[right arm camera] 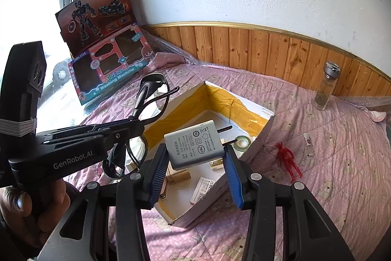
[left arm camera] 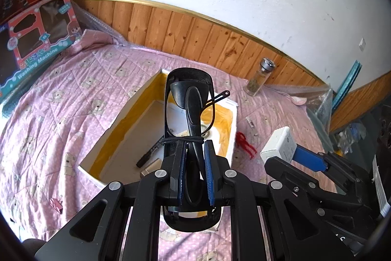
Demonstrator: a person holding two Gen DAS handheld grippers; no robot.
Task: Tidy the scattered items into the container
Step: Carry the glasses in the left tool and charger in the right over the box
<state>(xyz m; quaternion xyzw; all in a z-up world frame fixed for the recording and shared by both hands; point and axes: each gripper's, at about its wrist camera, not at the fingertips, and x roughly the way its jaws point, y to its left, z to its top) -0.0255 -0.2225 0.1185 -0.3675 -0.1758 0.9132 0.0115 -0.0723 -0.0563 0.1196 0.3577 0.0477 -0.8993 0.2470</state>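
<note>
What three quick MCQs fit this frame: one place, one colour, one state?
1. Where does the glass jar stand?
A. in the box
B. on the quilt by the wood panelling
C. on the toy carton

2. What colour lines the inner walls of the box?
A. yellow
B. green
C. blue

3. What do the right tongs hold?
A. nothing
B. the red figure
C. the charger

Key: 1 B, the jar is upright on the quilt near the panelling, apart from the box. 2 A, yellow tape covers the inner walls. 3 C, the blue pads clamp the grey charger above the box, while the red figure lies on the quilt.
</note>
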